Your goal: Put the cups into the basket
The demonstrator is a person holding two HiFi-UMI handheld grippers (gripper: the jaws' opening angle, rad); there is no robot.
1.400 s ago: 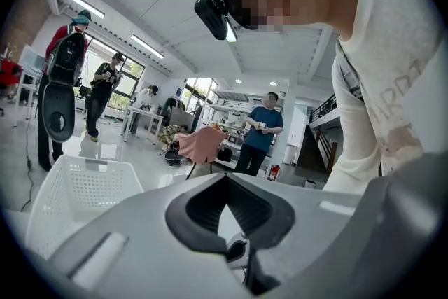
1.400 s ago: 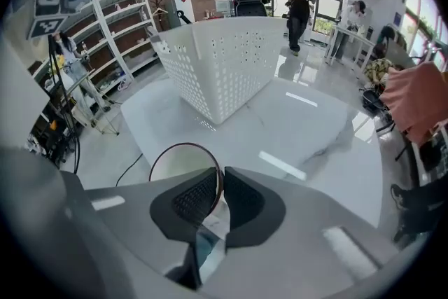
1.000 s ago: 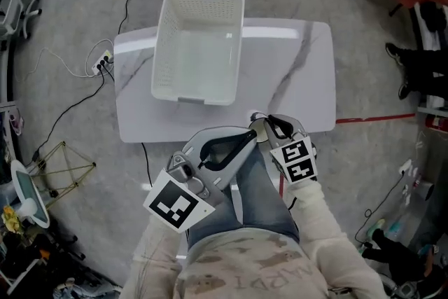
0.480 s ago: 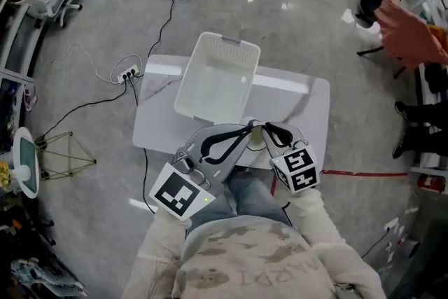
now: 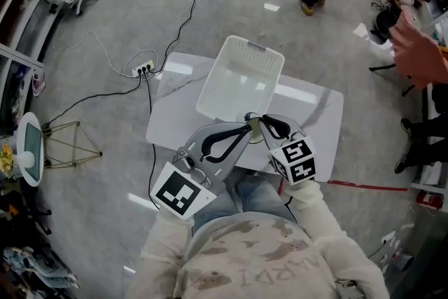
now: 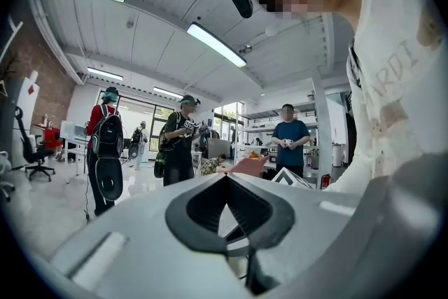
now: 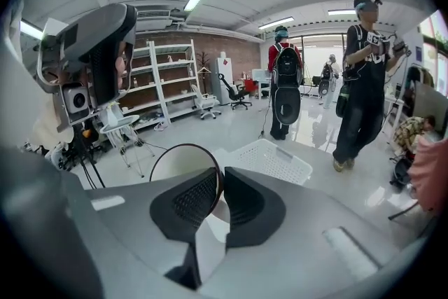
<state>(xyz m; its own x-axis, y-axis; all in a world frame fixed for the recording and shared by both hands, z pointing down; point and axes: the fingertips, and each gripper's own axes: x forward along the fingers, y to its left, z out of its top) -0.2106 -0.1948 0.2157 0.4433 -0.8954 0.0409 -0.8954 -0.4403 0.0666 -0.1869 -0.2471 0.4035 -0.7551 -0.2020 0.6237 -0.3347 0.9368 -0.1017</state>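
The cup (image 7: pixel 176 166) is white with a thin dark rim. It is tipped so that its round mouth faces the right gripper's camera, showing a pale, bare inside. The right gripper (image 7: pixel 220 177) has it by the wall. One black ribbed pad lies inside the mouth and the other outside, closed tight on the rim with no gap left. In the head view the cup is held up at the tips of the two grippers, over the near part of the white marble-look table (image 5: pixel 320 117) and just short of the basket's near end, not inside it.

The basket (image 5: pixel 257 54) is white plastic, rectangular, with perforated walls and nothing in it. It stands on the table, turned a little askew.

The left gripper (image 5: pixel 246 129) is held close beside the right one. Its jaws meet at the tips, leaving only the diamond-shaped hollow between the curved pads, and they pinch nothing.
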